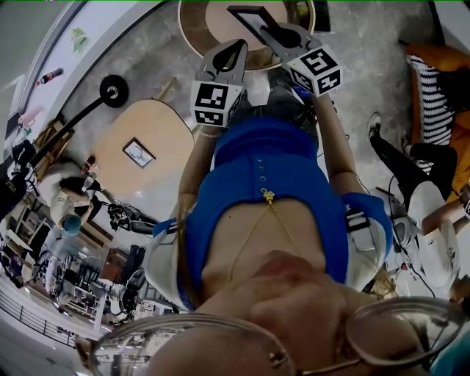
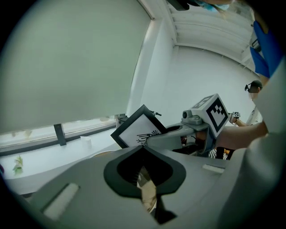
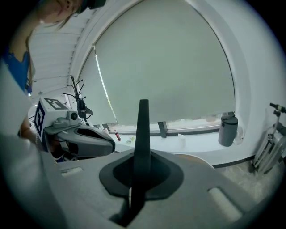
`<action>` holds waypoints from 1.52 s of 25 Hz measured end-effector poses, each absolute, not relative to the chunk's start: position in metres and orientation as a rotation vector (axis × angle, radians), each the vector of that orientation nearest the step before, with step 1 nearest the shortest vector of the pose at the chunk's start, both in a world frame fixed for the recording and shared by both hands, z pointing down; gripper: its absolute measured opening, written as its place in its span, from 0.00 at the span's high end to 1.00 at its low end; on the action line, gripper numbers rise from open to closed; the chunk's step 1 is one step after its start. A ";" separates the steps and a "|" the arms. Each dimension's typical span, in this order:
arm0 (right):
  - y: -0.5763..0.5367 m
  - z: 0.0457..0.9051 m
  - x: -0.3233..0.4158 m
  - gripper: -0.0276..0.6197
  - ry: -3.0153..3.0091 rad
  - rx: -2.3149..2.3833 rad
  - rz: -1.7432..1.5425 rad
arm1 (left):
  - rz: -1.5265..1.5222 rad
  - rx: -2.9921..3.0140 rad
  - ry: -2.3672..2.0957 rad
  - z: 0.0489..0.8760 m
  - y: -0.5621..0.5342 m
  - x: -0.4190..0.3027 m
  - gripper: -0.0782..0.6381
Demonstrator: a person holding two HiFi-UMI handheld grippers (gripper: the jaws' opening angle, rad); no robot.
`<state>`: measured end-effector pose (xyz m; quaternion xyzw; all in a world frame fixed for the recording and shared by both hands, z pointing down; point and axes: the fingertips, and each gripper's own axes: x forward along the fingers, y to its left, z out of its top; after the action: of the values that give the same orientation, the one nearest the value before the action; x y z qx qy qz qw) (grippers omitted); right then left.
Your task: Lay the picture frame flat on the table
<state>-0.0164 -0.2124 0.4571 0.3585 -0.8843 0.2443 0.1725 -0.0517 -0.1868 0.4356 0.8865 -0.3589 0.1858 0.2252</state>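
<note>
My right gripper is shut on the black picture frame and holds it in the air over the round wooden table. In the left gripper view the frame stands tilted on a corner, its white picture with a dark drawing facing that camera. In the right gripper view the frame is edge-on, a thin dark blade rising from between my jaws. My left gripper hangs just left of it, shut and holding nothing, its fingertips met in a point.
A second wooden table at the left carries a small framed picture. A black stand with a round head leans beside it. A person in a striped top sits at the right. A grey bin stands by the window.
</note>
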 end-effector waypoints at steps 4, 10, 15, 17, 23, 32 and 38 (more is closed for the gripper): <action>-0.216 0.477 -0.009 0.95 -2.485 0.986 0.720 | 0.544 2.417 -0.950 0.453 -0.183 -0.038 0.89; -0.217 0.514 -0.011 0.95 -2.419 0.911 0.726 | 0.549 2.388 -0.937 0.464 -0.174 -0.042 0.89; -0.226 0.557 -0.011 0.95 -2.352 0.871 0.708 | 0.556 2.368 -0.930 0.470 -0.174 -0.051 0.89; -0.228 0.575 -0.014 0.95 -2.348 0.864 0.756 | 0.547 2.343 -0.930 0.471 -0.175 -0.055 0.89; -0.230 0.637 -0.018 0.95 -2.286 0.886 0.960 | 0.558 2.296 -0.947 0.482 -0.175 -0.068 0.89; -0.229 0.741 -0.016 0.95 -2.109 0.857 1.069 | 0.530 2.213 -0.926 0.513 -0.173 -0.081 0.89; -0.233 0.791 0.002 0.95 -2.009 0.970 1.233 | 0.565 2.165 -0.917 0.538 -0.163 -0.080 0.89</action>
<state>0.0023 -0.2328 0.7911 0.3639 -0.7538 0.4625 0.2922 -0.0803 -0.1631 0.5381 0.8373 -0.3547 0.2184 0.3540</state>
